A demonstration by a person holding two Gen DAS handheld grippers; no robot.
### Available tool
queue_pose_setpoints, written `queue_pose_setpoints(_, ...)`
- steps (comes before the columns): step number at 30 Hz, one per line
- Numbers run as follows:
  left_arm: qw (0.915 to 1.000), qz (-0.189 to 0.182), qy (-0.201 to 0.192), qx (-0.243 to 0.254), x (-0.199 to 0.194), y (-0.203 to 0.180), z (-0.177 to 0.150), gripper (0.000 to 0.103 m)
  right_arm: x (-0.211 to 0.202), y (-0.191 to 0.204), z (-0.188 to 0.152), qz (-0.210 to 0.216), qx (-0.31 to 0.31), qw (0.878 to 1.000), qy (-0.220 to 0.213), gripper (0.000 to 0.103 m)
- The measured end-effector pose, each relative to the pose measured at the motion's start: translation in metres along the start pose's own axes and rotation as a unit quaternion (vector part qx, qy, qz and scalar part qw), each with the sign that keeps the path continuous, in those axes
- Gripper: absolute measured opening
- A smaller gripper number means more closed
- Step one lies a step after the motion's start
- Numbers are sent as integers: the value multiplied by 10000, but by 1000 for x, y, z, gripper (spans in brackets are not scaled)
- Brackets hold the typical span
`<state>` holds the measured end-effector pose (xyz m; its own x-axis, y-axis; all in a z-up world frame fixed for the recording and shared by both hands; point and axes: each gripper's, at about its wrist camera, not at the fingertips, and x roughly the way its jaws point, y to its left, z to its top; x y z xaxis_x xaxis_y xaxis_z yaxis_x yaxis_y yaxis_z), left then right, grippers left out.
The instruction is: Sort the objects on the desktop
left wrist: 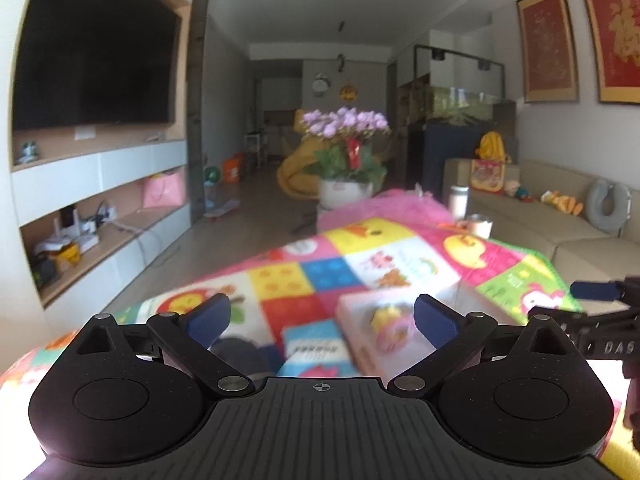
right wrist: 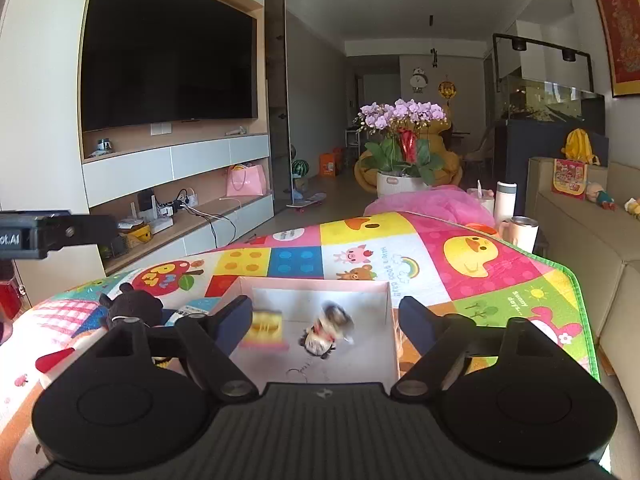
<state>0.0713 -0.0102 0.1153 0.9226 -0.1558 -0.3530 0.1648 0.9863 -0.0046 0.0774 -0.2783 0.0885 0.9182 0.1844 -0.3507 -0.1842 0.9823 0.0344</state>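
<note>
Hovering over box, both tools wide, empty.

One box, two blurred toys inside, one dark plush.

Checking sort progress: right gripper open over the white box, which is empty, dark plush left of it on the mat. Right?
Not quite. The box is not empty: the right wrist view shows a yellow item and a small keychain toy inside. The right gripper is open, and the plush lies left.
</note>
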Motion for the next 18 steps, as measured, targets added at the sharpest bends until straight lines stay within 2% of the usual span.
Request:
queue_pose_setpoints(2, 9991, 193, 366, -132, -5, 13, -26, 101, 2, 6, -8, -15, -148, 9998, 119, 85)
queue_pose_setpoints(6, 9950, 366, 860, -355, -16, 28, -68, 101, 11, 32, -21, 185, -465, 9979, 422, 85)
queue_pose_setpoints(9, 9926, 507, 1072, -261, -21, 32, -93, 102, 17, 60, -23, 429, -661, 9956, 513, 85)
queue_pose_setpoints(12, 9885, 886, 1219, -138, -26, 40, -111, 102, 23, 91, -24, 704, -923, 9920, 495, 84)
queue_pose_setpoints(13, 9873, 972, 1240, -190, -29, 45, -114, 102, 23, 103, -25, 769, -1092, 9899, 473, 75)
queue_pose_setpoints(14, 9866, 1017, 1244, -299, -34, 51, -116, 102, 24, 118, -27, 851, -1357, 9860, 469, 59)
queue_pose_setpoints(16, 9853, 1053, 1235, -536, -43, 64, -116, 102, 28, 145, -30, 1038, -1770, 9769, 594, 49)
queue_pose_setpoints(18, 9842, 1108, 1203, -676, -48, 73, -114, 102, 36, 166, -34, 1101, -1914, 9731, 658, 48)
